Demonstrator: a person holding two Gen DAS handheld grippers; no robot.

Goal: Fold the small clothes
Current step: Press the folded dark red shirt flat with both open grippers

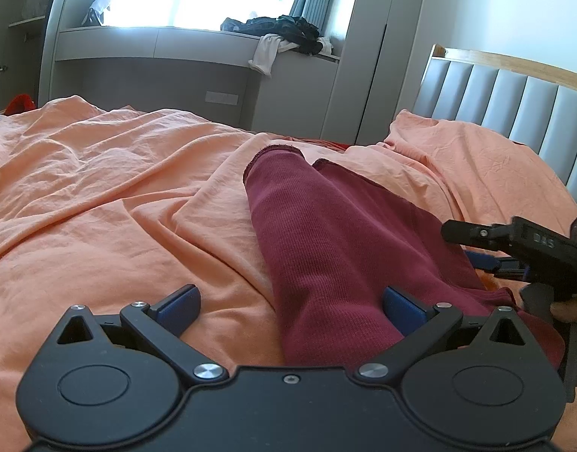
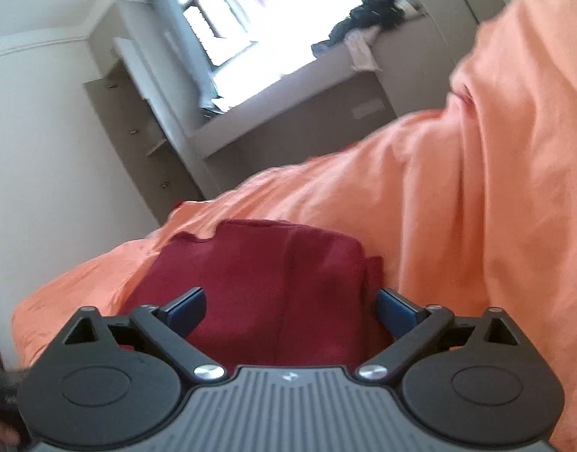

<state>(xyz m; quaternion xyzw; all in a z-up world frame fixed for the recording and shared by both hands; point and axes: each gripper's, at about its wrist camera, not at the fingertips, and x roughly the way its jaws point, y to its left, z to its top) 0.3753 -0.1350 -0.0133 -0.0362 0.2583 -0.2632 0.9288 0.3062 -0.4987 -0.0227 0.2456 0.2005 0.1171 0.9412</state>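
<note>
On the bed (image 1: pixel 100 188), orange sheet rumpled all over, your one task item is the maroon garment (image 1: pixel 326 233), lying lengthwise toward the headboard (image 1: pixel 514 101). Looks like small pants: two leg tubes side by side, hems at the far end, near end under your claws. Right wrist view shows it as a flat maroon slab with a centre seam (image 2: pixel 273 286), blurred.

Progress, my read: early. Garment is laid out and roughly straight, legs maybe brought together, but no crosswise fold yet. Left to do: grab the near edge, fold it over toward the hems, flatten.

Left claw (image 1: pixel 290 310) is spread wide, holding nothing, low over the near end, right pad (image 1: pixel 401 310) against the cloth. Right claw (image 2: pixel 290 310) likewise wide and empty, straddling the garment. Other clothes pile on the window ledge (image 1: pixel 280 30), well apart.
</note>
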